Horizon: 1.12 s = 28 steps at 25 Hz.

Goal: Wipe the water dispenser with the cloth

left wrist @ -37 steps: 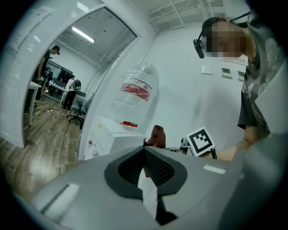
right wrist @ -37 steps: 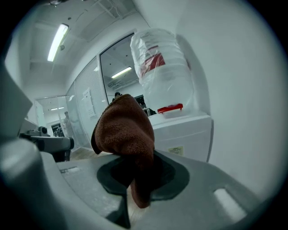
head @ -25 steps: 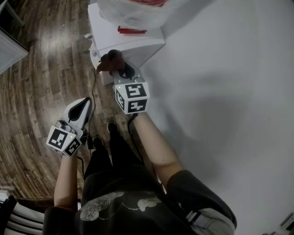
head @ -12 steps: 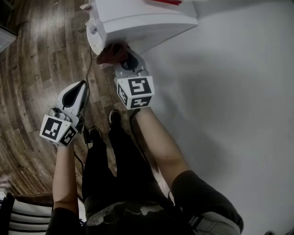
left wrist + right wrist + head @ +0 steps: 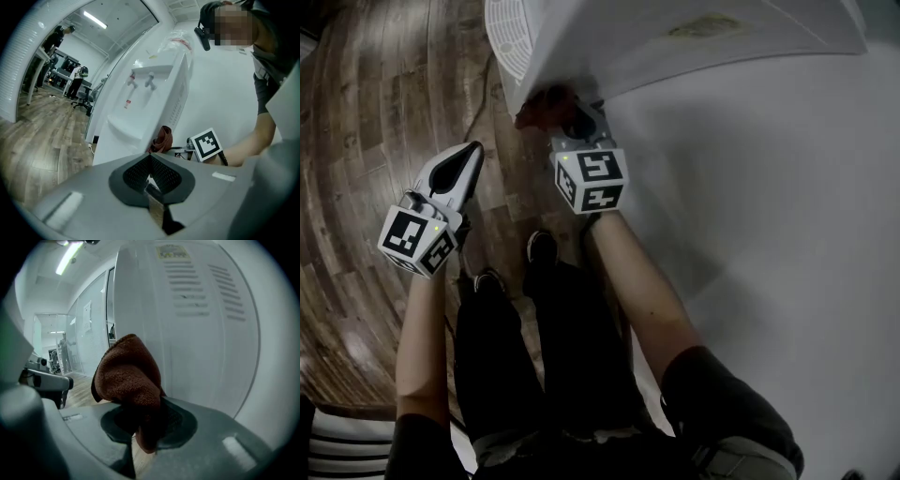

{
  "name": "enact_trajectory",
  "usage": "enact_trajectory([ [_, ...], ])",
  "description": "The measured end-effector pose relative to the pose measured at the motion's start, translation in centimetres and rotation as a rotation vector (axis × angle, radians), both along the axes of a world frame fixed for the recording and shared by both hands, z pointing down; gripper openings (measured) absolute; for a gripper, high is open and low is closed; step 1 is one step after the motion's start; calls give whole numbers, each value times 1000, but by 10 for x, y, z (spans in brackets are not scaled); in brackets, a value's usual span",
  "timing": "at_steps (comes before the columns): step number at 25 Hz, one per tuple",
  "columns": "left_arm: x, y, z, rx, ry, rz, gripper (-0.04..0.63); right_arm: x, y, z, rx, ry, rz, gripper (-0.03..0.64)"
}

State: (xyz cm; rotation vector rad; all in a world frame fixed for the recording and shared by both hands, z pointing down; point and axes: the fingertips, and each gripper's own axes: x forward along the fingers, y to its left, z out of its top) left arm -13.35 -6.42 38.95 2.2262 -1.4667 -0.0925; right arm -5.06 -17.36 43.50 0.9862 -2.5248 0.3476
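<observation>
The white water dispenser (image 5: 675, 37) fills the top of the head view. My right gripper (image 5: 572, 120) is shut on a brown cloth (image 5: 544, 103), which lies against the dispenser's lower side. In the right gripper view the bunched cloth (image 5: 129, 380) sticks up out of the right gripper (image 5: 145, 427), close to the vented side panel (image 5: 201, 319). My left gripper (image 5: 465, 159) hangs over the floor to the left, shut and holding nothing. The left gripper view shows the left gripper (image 5: 151, 171), the dispenser's taps and drip tray (image 5: 140, 93), and the cloth (image 5: 162, 138).
A white wall (image 5: 769, 234) runs along the right, and wood flooring (image 5: 375, 141) spreads to the left. My legs and shoes (image 5: 542, 248) stand below the grippers. A clear plastic bag (image 5: 176, 40) sits on the dispenser. People and office chairs (image 5: 77, 86) are far behind.
The view has tilted, so the dispenser now looms larger at the top. The right gripper with the cloth has kept against the dispenser's side, shifting slightly right. The left gripper has barely moved.
</observation>
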Motion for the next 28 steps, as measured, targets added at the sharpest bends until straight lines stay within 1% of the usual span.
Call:
enact_trajectory([
  [3, -3, -5, 53, 7, -4, 23, 17, -1, -1, 50, 25, -12, -25, 64],
  [6, -4, -9, 111, 6, -27, 64, 18, -1, -2, 108, 28, -3, -33, 64],
  [9, -4, -16, 171, 6, -74, 119, 17, 3, -7, 162, 57, -7, -12, 64],
  [13, -11, -29, 233, 54, -156, 176, 17, 0, -13, 214, 114, -38, -33, 64],
  [15, -10, -27, 258, 44, -178, 203, 17, 2, -12, 233, 131, -69, -25, 64],
  [17, -8, -25, 278, 29, -182, 219, 17, 3, -12, 244, 145, -102, -13, 64],
  [19, -10, -23, 290, 12, -168, 216, 17, 3, -11, 263, 108, -83, -3, 64],
  [22, -13, -18, 298, -23, -145, 214, 17, 4, -7, 312, -35, 0, 7, 64],
  [24, -13, -16, 299, -33, -149, 231, 18, 9, -6, 338, -120, 40, 22, 64],
  [26, -11, -15, 298, -32, -171, 258, 17, 14, -7, 351, -152, 58, 40, 64],
  [28, -12, -18, 295, -20, -189, 267, 17, 20, -8, 350, -149, 53, 56, 64],
])
